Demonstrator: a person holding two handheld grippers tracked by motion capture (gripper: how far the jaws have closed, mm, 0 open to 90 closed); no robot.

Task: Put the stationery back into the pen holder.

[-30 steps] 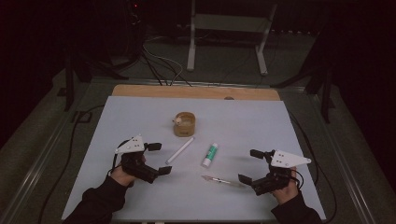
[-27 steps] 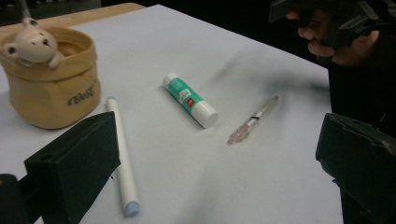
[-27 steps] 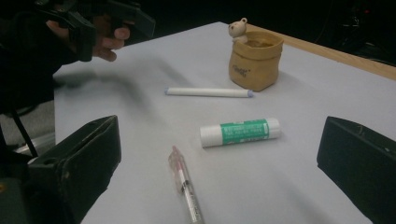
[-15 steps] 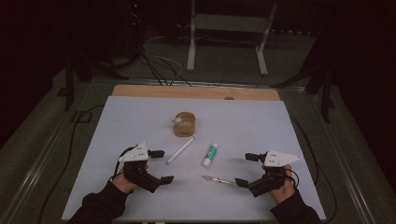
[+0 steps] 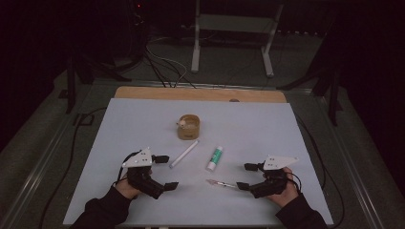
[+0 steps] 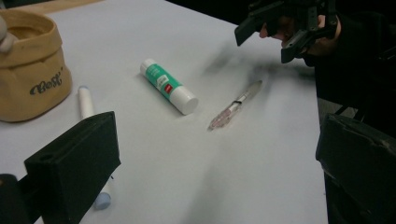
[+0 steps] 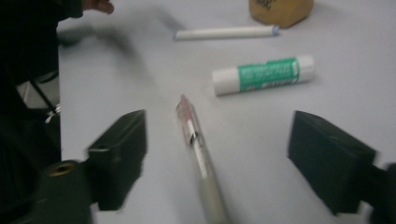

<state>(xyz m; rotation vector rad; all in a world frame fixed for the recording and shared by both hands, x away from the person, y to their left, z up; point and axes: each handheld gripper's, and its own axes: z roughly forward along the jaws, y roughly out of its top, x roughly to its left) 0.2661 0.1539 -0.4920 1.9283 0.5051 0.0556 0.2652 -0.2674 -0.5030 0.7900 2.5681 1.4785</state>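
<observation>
Fingers (image 7: 116, 154) of both grippers spread wide, gripping nothing.
Clear pen (image 7: 198, 154) lies between the right gripper's (image 5: 247, 176) fingers, beside the glue stick (image 7: 264, 74).

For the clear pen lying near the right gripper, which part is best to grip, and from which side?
Grip the pen mid-barrel, from above, with the right gripper. The pen lies flat on the table, running between the open jaws, so they would close across its thin width. This is a judgement.

Tan fabric pouch (image 5: 189, 126) at table (image 5: 286, 124) centre; white marker (image 5: 184, 153), glue stick (image 5: 215, 158), clear pen (image 5: 220, 183) lie nearer, apart.
</observation>
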